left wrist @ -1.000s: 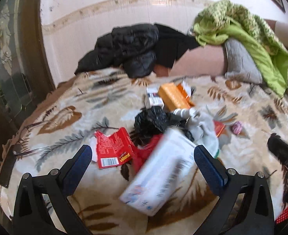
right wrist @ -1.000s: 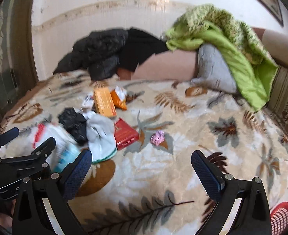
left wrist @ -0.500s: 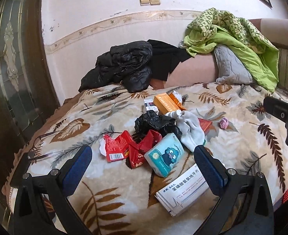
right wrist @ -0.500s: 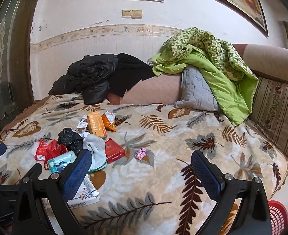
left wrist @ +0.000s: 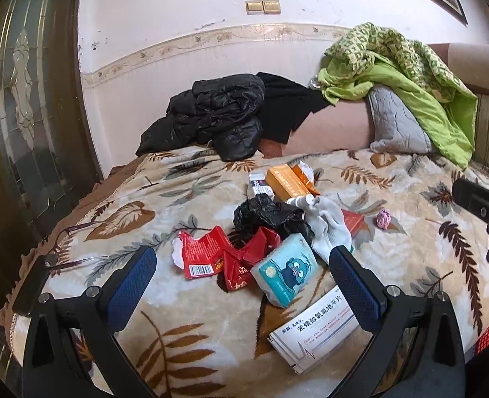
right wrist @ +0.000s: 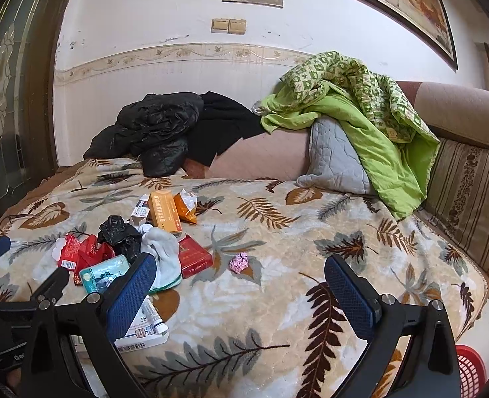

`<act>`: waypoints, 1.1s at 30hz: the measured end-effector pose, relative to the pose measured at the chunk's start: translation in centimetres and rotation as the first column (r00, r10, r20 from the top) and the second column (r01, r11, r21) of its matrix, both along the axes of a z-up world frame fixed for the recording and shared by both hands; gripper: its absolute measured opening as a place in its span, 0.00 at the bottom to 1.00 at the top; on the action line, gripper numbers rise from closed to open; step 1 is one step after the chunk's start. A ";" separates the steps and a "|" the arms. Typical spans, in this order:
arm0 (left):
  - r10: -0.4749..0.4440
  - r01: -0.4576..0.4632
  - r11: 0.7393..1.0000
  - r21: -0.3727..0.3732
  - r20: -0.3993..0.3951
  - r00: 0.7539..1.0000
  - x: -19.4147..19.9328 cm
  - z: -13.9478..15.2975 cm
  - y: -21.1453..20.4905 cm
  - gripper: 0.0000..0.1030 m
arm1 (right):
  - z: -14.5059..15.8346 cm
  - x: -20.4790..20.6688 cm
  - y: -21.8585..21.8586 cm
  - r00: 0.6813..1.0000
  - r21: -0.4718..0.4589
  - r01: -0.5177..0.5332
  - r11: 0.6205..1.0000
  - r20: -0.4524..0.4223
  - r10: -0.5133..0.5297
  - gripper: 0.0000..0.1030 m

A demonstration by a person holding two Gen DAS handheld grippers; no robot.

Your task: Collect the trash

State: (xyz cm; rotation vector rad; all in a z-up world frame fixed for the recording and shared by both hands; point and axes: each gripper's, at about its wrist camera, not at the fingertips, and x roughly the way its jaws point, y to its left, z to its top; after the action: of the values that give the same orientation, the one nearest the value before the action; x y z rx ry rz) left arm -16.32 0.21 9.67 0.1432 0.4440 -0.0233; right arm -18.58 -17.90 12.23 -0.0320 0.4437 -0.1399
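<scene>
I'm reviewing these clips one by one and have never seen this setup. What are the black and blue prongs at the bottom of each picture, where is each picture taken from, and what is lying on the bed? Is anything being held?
The prongs are two-finger grippers, one in each of a person's hands, with no robot arm. Each carries a wide-angle camera looking along its fingers. One picture comes from the left gripper, the other from the right gripper. Both stand open and hold nothing.

On the leaf-patterned blanket lies a cluster of litter: a torn red wrapper, a teal tissue pack, a crumpled black bag, a white glove, an orange box, a red cigarette pack, a white medicine box nearest the camera and a small pink paper ball lying apart. A red basket shows at the right view's lower corner.
</scene>
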 end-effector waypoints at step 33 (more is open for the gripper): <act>0.035 -0.036 0.999 -0.021 -0.059 0.998 0.3 -0.4 3.9 1.00 | -0.8 1.2 2.3 0.994 0.026 -0.088 0.996 -0.058 0.089 0.99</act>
State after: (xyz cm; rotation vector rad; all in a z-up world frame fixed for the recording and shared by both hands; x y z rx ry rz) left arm -16.05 4.11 9.23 0.1135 0.5049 0.0027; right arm -17.34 -15.57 11.39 -0.0332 0.5016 -0.0465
